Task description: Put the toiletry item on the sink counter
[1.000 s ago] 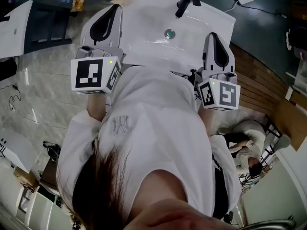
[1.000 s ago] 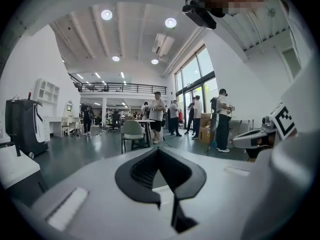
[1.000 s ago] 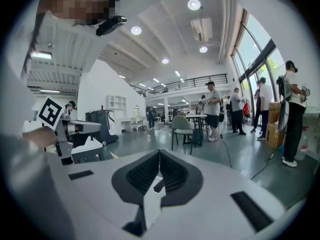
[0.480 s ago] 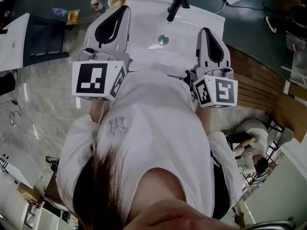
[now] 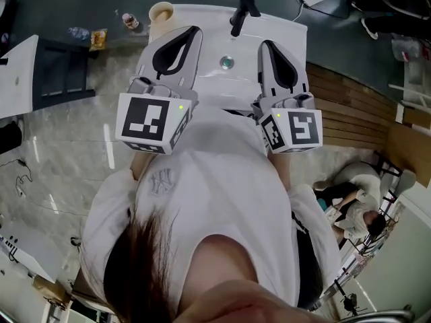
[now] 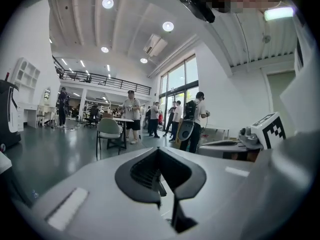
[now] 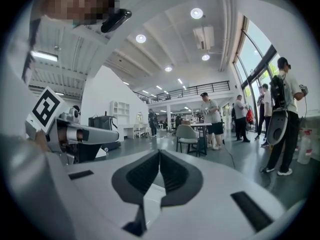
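White sink (image 5: 217, 29) beneath two shut, empty claws.
Over the last second the left claw (image 5: 190, 32) and right claw (image 5: 268, 46) have drawn closer together above the sink's near edge. Each has its jaws pressed together on nothing, so pick-up seems not begun. Both point level, out past the sink. The likely toiletry item, a small bottle (image 5: 128, 21), stands just left of the sink's far corner, beside a cup (image 5: 161, 11).
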The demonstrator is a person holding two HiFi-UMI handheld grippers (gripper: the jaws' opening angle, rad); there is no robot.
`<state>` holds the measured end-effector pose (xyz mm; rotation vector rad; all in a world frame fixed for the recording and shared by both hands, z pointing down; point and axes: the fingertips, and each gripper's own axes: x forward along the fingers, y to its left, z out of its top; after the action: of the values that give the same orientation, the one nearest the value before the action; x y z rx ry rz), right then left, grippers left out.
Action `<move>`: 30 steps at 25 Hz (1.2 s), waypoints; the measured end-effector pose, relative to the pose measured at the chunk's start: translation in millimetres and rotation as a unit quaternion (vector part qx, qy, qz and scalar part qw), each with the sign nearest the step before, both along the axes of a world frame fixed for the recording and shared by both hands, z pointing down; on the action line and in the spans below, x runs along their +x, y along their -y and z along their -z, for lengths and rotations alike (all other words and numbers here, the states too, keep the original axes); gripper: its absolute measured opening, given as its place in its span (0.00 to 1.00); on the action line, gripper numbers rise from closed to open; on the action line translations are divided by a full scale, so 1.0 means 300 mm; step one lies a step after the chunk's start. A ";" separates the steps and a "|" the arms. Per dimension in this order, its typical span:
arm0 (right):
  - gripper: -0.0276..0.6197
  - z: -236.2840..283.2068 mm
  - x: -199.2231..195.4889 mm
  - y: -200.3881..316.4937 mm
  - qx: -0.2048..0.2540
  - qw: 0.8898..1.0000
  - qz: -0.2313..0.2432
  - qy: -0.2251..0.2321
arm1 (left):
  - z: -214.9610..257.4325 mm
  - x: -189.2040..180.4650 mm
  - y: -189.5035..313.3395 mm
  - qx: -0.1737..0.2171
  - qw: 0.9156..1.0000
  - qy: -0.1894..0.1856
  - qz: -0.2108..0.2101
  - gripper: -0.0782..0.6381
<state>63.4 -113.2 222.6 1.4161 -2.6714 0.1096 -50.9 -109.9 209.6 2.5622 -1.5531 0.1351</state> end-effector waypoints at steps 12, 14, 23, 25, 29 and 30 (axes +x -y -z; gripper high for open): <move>0.06 -0.109 0.009 0.002 -0.039 0.999 -0.024 -0.012 | -0.141 -0.007 0.028 -0.040 0.999 0.000 -0.031 0.12; 0.06 -0.124 0.016 0.007 -0.039 0.999 -0.025 -0.009 | -0.167 -0.026 0.039 -0.039 0.999 0.007 -0.024 0.12; 0.06 -0.113 0.084 0.013 -0.033 0.999 -0.024 -0.004 | -0.186 -0.019 0.045 -0.050 0.999 0.011 -0.002 0.12; 0.06 -0.125 0.094 0.021 -0.037 0.999 -0.024 -0.010 | -0.189 -0.003 0.051 -0.049 0.999 0.010 -0.006 0.12; 0.06 -0.130 0.112 0.039 -0.039 0.999 -0.026 -0.019 | -0.184 0.008 0.056 -0.045 0.999 0.008 -0.009 0.12; 0.06 -0.128 0.112 0.041 -0.038 0.999 -0.027 -0.021 | -0.184 -0.001 0.054 -0.045 0.999 0.007 -0.007 0.12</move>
<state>97.0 -125.6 261.1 1.4524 -2.5664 0.1827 -51.2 -126.2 264.7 2.5093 -1.4976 0.2194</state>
